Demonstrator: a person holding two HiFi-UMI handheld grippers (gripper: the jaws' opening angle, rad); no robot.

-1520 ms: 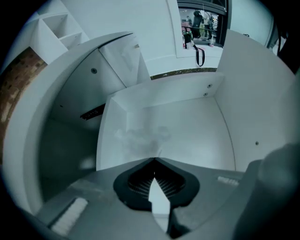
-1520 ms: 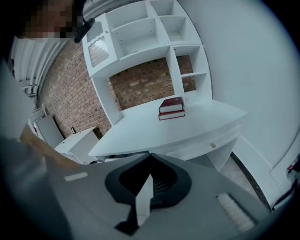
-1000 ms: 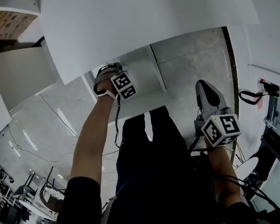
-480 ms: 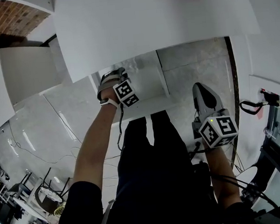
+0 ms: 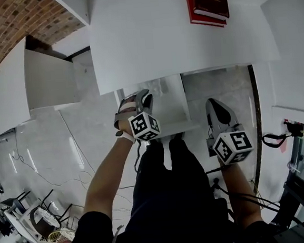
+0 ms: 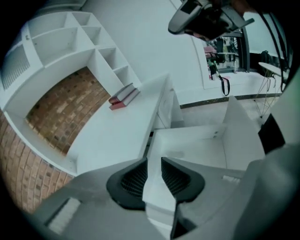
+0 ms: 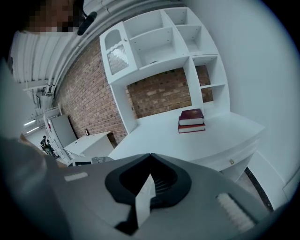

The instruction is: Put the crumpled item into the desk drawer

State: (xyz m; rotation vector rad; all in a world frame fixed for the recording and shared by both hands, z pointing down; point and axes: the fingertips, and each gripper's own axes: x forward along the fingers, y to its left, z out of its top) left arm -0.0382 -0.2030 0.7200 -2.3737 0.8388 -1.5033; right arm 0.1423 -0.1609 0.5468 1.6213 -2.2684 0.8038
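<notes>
Head view: left gripper is clamped on the open drawer's edge under the desk. Right gripper is closed and empty. The crumpled item shows in no view; likely light and soft, so pinch its bulk.

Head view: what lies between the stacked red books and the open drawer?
Nothing but bare white desktop lies between the red books and the drawer. The head view shows this, and the right gripper view agrees.
</notes>
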